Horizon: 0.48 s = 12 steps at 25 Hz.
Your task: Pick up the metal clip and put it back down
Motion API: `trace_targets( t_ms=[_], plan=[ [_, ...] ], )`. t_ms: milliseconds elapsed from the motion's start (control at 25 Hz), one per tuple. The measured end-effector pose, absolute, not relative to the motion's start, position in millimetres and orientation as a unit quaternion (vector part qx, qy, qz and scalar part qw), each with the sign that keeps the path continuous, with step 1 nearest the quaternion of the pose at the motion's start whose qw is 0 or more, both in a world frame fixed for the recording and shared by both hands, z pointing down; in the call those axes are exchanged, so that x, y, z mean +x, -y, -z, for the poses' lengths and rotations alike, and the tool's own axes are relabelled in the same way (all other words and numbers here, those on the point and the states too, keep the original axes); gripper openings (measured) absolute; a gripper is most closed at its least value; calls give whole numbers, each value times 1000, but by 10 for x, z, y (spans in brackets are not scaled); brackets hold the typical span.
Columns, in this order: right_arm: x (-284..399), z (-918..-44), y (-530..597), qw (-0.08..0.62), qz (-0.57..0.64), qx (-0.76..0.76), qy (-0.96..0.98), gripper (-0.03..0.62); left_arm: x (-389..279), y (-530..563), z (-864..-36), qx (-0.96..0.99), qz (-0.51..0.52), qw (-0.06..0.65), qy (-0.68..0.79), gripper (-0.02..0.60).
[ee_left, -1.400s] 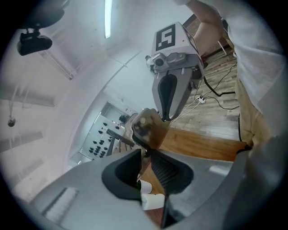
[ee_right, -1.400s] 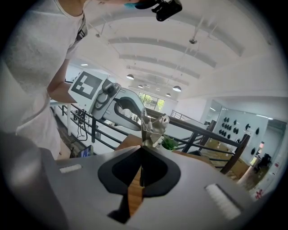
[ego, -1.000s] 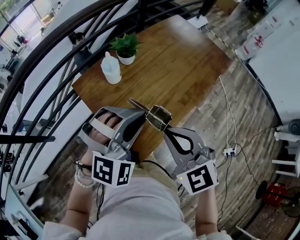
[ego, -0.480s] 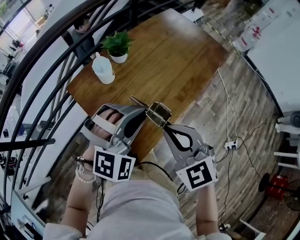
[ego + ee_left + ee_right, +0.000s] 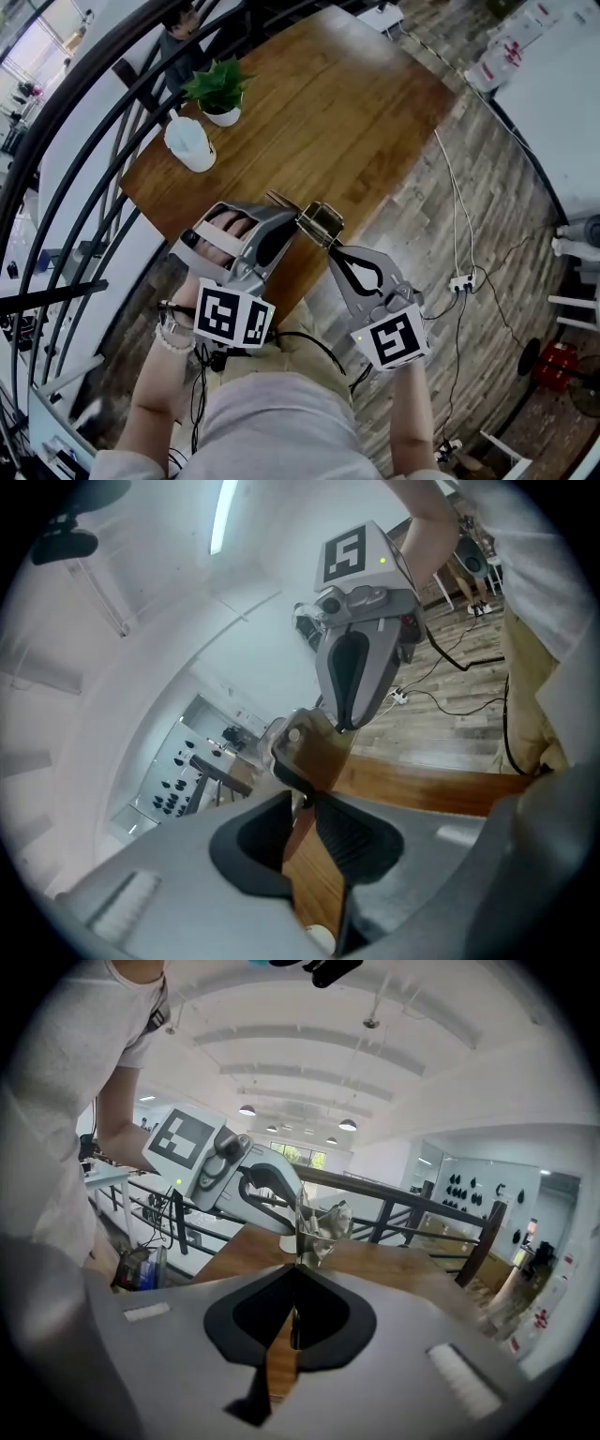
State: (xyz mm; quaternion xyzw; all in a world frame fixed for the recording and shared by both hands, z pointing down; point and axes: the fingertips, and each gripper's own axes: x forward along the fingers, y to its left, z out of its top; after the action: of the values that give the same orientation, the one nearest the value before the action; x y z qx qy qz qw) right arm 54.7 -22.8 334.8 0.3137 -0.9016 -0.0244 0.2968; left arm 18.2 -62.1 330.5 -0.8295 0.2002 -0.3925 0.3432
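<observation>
A shiny metal clip [image 5: 320,223] hangs over the near edge of the wooden table [image 5: 356,112], held between both grippers. My left gripper [image 5: 298,216] comes in from the left, shut on one end of the clip [image 5: 307,745]. From below right, my right gripper [image 5: 330,246] is shut on the clip's other end. In the right gripper view the clip [image 5: 314,1222] stands just past the closed jaws, with the left gripper [image 5: 246,1183] behind it. The left gripper view shows the right gripper [image 5: 352,663] reaching the clip from above.
A potted plant [image 5: 217,92] and a white container [image 5: 190,145] stand at the table's far left. A dark curved railing [image 5: 75,141] runs along the left. Cables and a power strip [image 5: 459,281] lie on the wood floor to the right. A white table [image 5: 553,112] is at the far right.
Both grippers have come down and forward together with the clip still held between them. The grip on the clip looks unchanged.
</observation>
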Motion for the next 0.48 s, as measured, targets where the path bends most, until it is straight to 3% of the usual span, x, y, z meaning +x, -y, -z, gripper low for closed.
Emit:
trace_targets(
  t_ms=[480],
  plan=[
    [807,-3922,494,268,-48,324,906,28,480,900,-3910,-830,425,329,-146,83]
  ],
)
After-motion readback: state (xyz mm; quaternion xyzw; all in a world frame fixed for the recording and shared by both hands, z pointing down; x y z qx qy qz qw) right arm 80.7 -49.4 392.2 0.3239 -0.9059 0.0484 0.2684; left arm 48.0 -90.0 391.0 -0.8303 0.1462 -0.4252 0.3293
